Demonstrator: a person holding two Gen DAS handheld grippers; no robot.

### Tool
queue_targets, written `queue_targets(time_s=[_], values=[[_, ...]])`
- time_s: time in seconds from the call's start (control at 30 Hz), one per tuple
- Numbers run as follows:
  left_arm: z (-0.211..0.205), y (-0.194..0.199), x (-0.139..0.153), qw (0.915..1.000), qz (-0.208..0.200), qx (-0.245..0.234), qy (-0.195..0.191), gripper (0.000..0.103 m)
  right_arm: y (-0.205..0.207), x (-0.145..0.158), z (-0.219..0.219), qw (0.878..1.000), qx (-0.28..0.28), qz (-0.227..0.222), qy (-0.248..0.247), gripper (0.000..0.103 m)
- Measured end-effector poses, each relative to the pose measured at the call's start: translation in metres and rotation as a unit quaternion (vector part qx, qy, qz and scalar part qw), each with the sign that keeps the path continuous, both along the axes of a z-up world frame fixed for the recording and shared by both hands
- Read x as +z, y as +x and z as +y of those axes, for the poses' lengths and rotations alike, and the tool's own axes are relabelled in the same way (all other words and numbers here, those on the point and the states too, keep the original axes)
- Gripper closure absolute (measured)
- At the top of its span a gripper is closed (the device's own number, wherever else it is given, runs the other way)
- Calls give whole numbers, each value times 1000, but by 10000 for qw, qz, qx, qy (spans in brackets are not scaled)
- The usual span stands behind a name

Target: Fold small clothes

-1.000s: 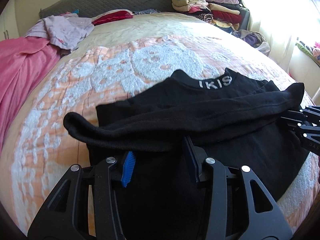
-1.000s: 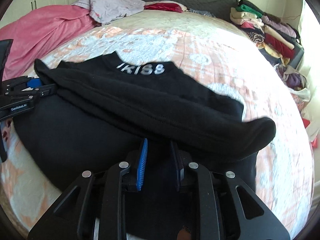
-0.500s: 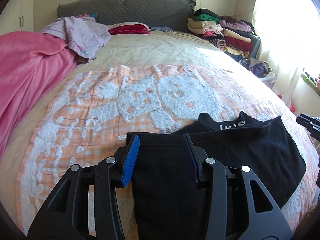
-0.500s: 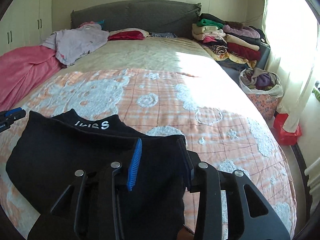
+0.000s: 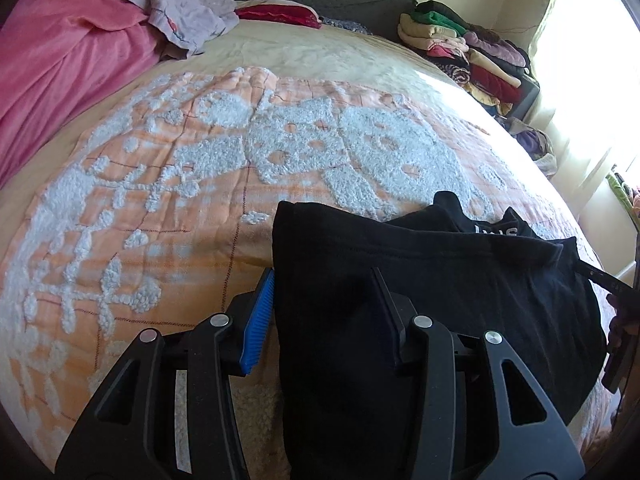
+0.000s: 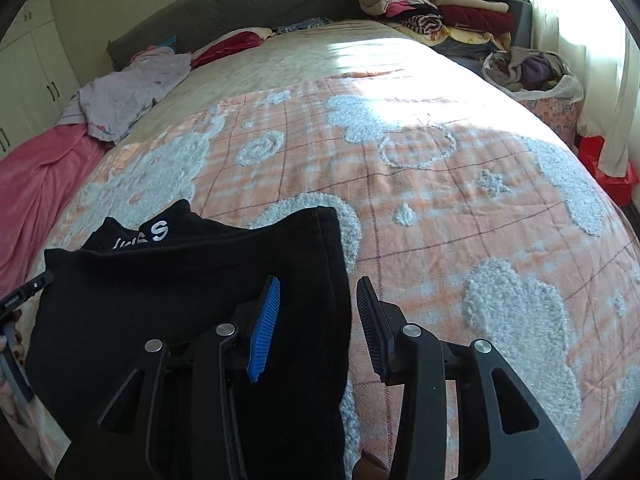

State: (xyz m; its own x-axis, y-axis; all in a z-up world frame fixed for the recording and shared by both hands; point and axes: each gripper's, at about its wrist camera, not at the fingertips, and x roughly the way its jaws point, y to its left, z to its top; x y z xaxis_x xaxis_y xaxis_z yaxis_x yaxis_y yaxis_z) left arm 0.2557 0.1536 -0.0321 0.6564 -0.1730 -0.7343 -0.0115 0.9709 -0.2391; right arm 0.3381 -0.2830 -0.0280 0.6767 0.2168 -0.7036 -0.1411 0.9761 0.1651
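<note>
A black sweater (image 5: 420, 304) with white letters at the collar (image 6: 156, 232) lies folded over on the peach bedspread (image 5: 168, 208). My left gripper (image 5: 324, 300) is open, its jaws apart above the sweater's left edge, the fabric lying between and under them. My right gripper (image 6: 316, 312) is open too, over the sweater's right edge (image 6: 328, 264). Neither grips the cloth. The right gripper's tip shows at the right edge of the left wrist view (image 5: 616, 288).
A pink blanket (image 5: 60, 64) and a lilac garment (image 5: 180, 12) lie at the bed's far left. A stack of folded clothes (image 6: 440, 0) stands at the far right by the headboard. A bag of clothes (image 6: 528, 72) sits beside the bed.
Both grippers lifted the sweater's lower half and folded it toward the collar. Both jaws have since opened wider and let the cloth go.
</note>
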Motion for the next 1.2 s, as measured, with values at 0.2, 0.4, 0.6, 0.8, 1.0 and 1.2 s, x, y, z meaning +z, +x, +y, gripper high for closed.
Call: queue_targets(time_s=[0.2, 0.4, 0.6, 0.8, 1.0, 1.2], values=[[1, 0, 3, 9999, -95, -31, 27, 95, -6, 8, 1, 9995, 137, -204, 190, 94], [2, -9, 31, 9982, -588, -13, 95, 99, -19, 33, -14, 9973, -81, -633, 351, 95], [0, 0, 19, 9983, -434, 120, 357, 99, -10, 12, -8, 9987, -229, -439, -131, 95], [-5, 1, 3, 9979, -189, 136, 611, 95, -7, -1, 2, 9976, -382, -231, -522, 94], [-5, -1, 4, 9976, -134, 166, 659, 91, -10, -2, -1, 9973, -495, -181, -519, 89], [-5, -7, 8, 9978, -116, 173, 623, 85, -16, -1, -9, 9977, -558, -85, -374, 73]])
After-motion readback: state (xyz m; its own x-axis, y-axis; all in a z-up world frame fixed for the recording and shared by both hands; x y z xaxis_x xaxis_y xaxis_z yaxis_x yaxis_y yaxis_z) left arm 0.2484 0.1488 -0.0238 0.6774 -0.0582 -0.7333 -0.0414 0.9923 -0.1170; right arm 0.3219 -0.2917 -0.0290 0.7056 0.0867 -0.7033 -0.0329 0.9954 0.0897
